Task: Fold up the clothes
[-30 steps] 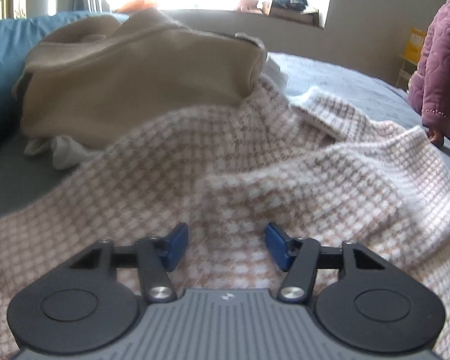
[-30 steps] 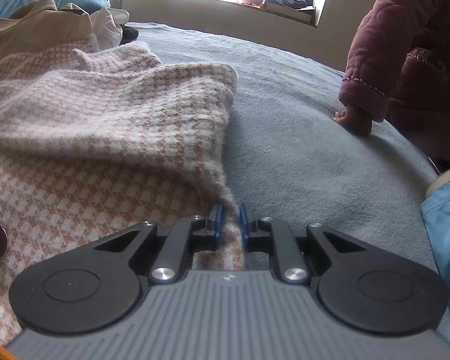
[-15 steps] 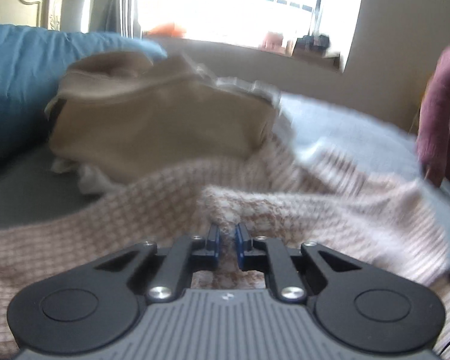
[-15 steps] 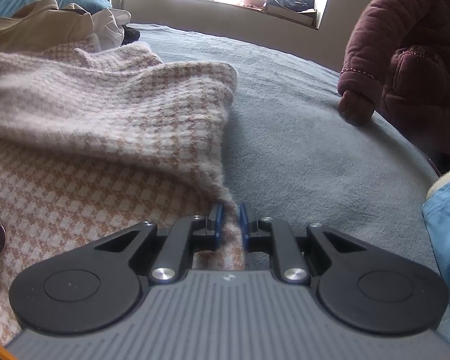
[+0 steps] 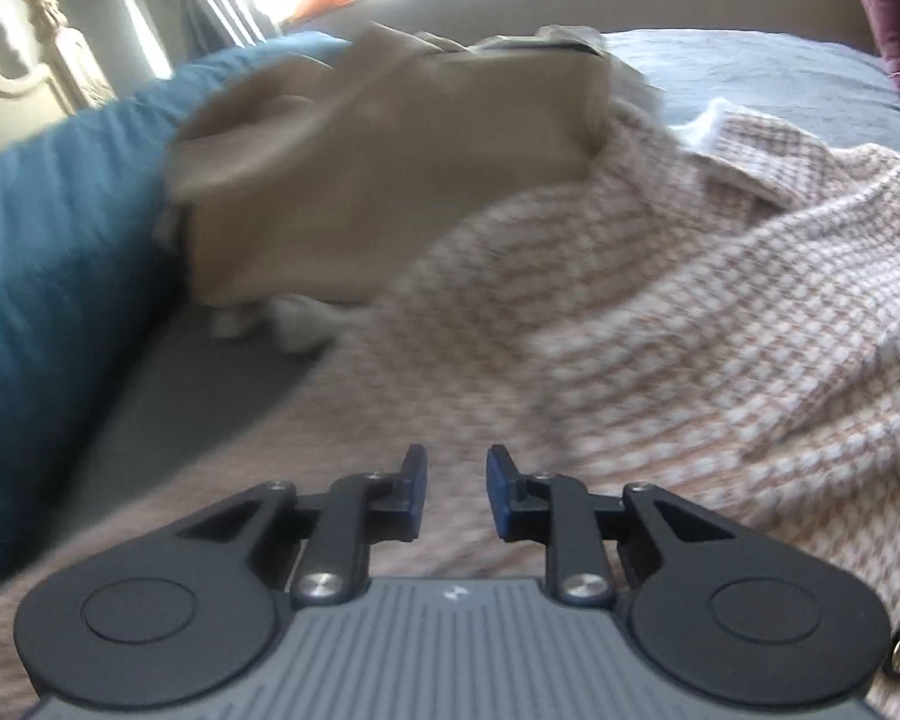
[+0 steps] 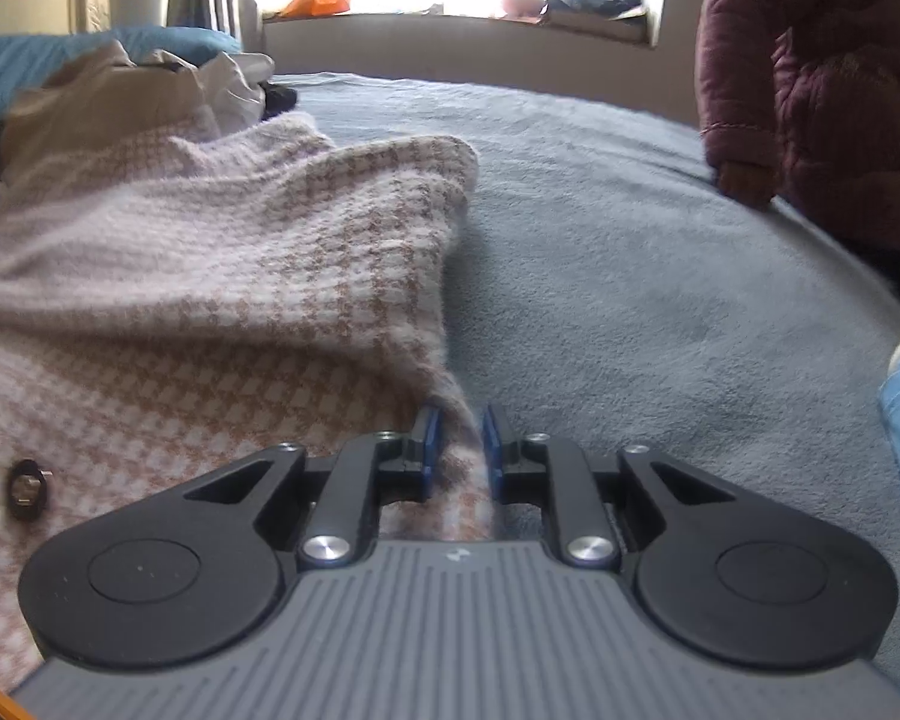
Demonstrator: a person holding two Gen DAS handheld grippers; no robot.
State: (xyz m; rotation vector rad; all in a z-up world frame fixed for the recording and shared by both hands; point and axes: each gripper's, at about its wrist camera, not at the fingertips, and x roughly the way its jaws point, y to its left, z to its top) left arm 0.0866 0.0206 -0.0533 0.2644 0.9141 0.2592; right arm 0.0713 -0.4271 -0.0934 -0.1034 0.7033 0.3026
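Across the grey bed lies the checked knit, rumpled and part folded, with a beige garment heaped beyond it by a blue pillow. At its right edge the right gripper has the hem between narrow jaws that are opening, probably to let the fold settle. The left gripper hangs above the knit's middle, jaws narrow, opening and empty, likely freed for a new pinch.

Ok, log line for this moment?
task: fold clothes | left gripper: opening, empty, over sweater | right gripper: opening, sweater edge between
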